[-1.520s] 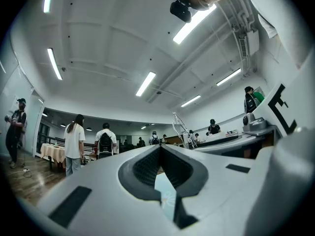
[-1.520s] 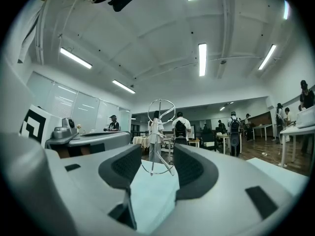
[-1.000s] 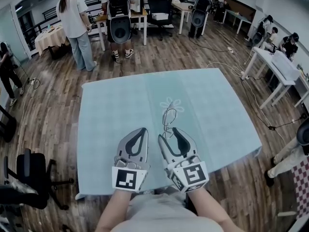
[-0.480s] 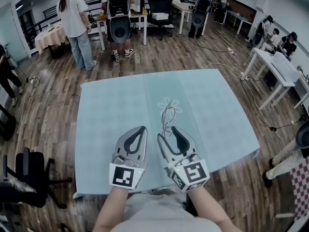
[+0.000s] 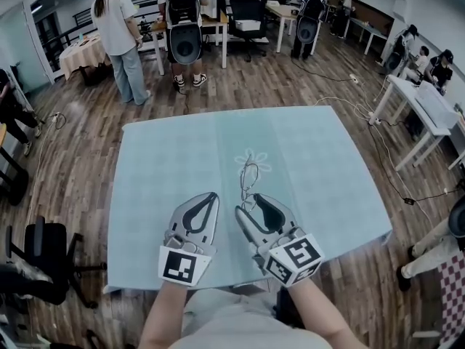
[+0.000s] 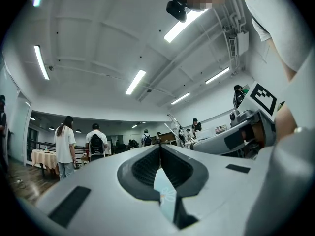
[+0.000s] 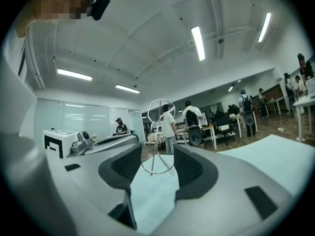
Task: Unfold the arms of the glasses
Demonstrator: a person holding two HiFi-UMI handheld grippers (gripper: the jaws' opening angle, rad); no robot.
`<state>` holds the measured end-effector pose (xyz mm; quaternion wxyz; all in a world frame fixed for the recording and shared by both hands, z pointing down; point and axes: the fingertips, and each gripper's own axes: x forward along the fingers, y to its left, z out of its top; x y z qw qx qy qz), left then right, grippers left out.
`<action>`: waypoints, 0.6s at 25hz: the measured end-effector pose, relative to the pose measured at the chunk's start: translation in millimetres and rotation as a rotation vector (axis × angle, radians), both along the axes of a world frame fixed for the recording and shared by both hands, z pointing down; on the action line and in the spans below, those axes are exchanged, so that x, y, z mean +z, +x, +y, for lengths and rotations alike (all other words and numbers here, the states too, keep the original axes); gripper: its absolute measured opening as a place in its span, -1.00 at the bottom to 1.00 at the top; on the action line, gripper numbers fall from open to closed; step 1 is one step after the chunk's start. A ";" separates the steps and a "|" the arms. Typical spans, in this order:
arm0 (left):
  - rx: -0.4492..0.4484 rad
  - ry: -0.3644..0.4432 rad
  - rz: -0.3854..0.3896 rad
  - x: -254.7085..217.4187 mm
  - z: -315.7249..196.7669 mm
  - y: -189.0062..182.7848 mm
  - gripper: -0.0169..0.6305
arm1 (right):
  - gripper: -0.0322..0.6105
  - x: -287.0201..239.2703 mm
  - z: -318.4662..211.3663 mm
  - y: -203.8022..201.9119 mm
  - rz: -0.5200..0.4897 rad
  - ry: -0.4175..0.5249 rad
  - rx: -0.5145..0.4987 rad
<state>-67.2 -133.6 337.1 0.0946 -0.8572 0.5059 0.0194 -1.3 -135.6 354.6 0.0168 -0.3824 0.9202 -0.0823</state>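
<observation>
1. The glasses (image 5: pixel 251 169) (image 7: pixel 158 132) are a thin wire pair, folded. They are held up off the table (image 5: pixel 160 158) at the tip of the right gripper (image 5: pixel 251 203) (image 7: pixel 158 152), near the middle of the front half of the table.
2. In the right gripper view the glasses stand on end between the fingers, one lens ring above the other. The lower ring spans the gap from pad to pad, and the upper ring rises clear above the jaws.
3. The right gripper's fingers are closed on the lower part of the frame. They stand only as far apart as the ring is wide.
4. The left gripper (image 5: pixel 211 195) (image 6: pixel 160 148) sits just beside the right one, to its left, over the front edge of the table. Its fingers meet at the tip with nothing between them, and only the blue cloth (image 5: pixel 312 166) shows through the opening behind the tip.
5. Both grippers point away from the person, roughly level. The two marker cubes, left (image 5: pixel 180 265) and right (image 5: pixel 294 259), face the head camera.
6. The cloth is pale blue with a faint flower outline (image 5: pixel 256 160) printed under the glasses, and it covers the whole tabletop.
7. Beyond the table lies a wooden floor (image 5: pixel 87 144) — a person in a white shirt (image 5: pixel 116 20) and another wearing a backpack (image 5: pixel 182 17) stand at the far desks. A dark office chair (image 5: pixel 43 264) is at the left.
</observation>
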 end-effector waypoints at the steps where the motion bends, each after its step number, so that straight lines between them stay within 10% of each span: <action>1: -0.002 -0.001 -0.008 0.7 -0.9 0.9 -0.92 | -0.24 1.7 -1.2 0.8 -0.014 -0.022 -0.014; 15: 0.037 -0.013 -0.069 16.9 -9.8 15.3 -0.92 | -0.24 28.6 -11.7 4.6 -0.052 -0.223 -0.137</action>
